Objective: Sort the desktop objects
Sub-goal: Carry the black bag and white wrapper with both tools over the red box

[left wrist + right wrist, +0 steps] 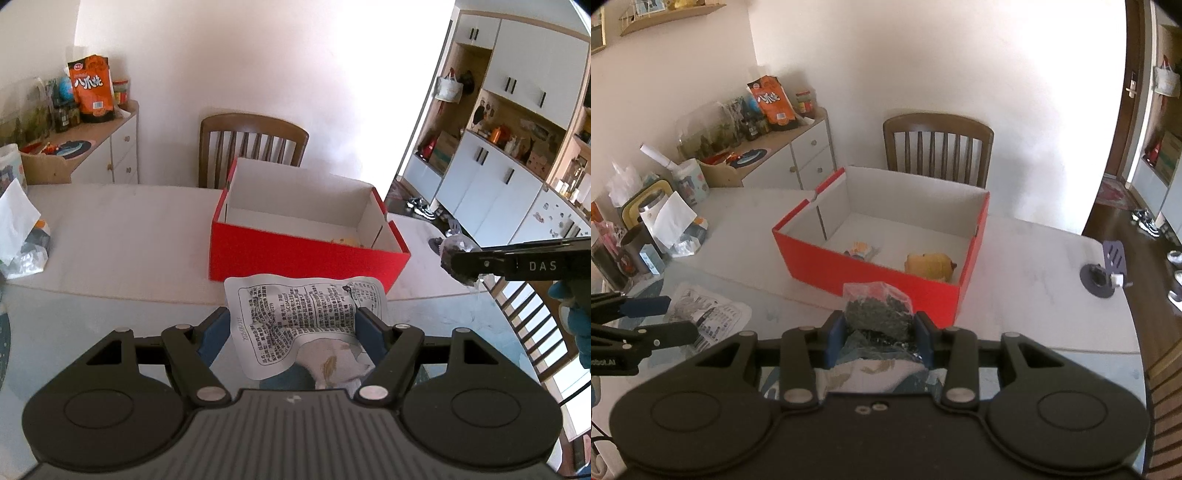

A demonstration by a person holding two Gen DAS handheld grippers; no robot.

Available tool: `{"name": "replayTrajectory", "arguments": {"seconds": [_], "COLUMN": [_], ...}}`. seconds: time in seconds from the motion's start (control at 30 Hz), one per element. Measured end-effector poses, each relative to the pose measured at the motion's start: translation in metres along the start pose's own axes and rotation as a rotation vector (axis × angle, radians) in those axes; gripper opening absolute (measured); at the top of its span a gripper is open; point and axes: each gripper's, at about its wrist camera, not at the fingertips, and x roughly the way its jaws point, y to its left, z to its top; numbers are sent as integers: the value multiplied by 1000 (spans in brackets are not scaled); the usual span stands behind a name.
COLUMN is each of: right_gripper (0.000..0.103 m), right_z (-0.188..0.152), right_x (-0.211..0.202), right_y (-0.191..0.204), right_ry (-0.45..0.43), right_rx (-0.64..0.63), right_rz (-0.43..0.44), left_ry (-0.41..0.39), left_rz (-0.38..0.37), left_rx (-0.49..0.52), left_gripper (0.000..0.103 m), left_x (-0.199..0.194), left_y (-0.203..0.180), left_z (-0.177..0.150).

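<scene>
On the white table (1015, 266) we see a red box (871, 275) with white inner walls, open at the top, standing in front of a wooden chair (938, 147). Inside the box lie a yellow toy (929, 266) near its right wall and a small orange-and-white packet (860, 250) to the left of the toy.

Our left gripper (293, 325) is clamped on a white sachet (295, 314) printed with black text; the sachet is crumpled between the blue pads and hangs just short of the box's near wall. From the right wrist view the same gripper shows at the left edge with the sachet in its jaws, above the table.

Our right gripper (877, 332) is clamped on a clear bag of dark granules (877, 310), held close to the box's near red wall. In the left wrist view that bag shows at the tip of the right gripper's fingers (476, 264), to the right of the box.

Along the table's left edge we see a heap of tissue, cups and jars (653, 225). A white cupboard (809, 155) by the wall carries an orange snack bag (772, 103).
</scene>
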Motion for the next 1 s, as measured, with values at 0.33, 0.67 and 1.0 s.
{"name": "replayTrajectory", "arguments": {"seconds": [0.33, 0.67, 1.0], "right_gripper": [40, 40, 40], "right_z": [27, 50, 73], "right_x": [11, 32, 69], "right_y": [-11, -22, -31], "right_ry": [-17, -23, -14], "right_rx": [-26, -37, -58], "right_rz": [19, 23, 27], "left_ry": [-26, -35, -36], "left_rz": [5, 27, 60], "left_rx": [16, 27, 36], "left_gripper": [73, 73, 73], "left_x": [20, 45, 75], "left_y": [-11, -21, -16], "left_z": [29, 54, 80]}}
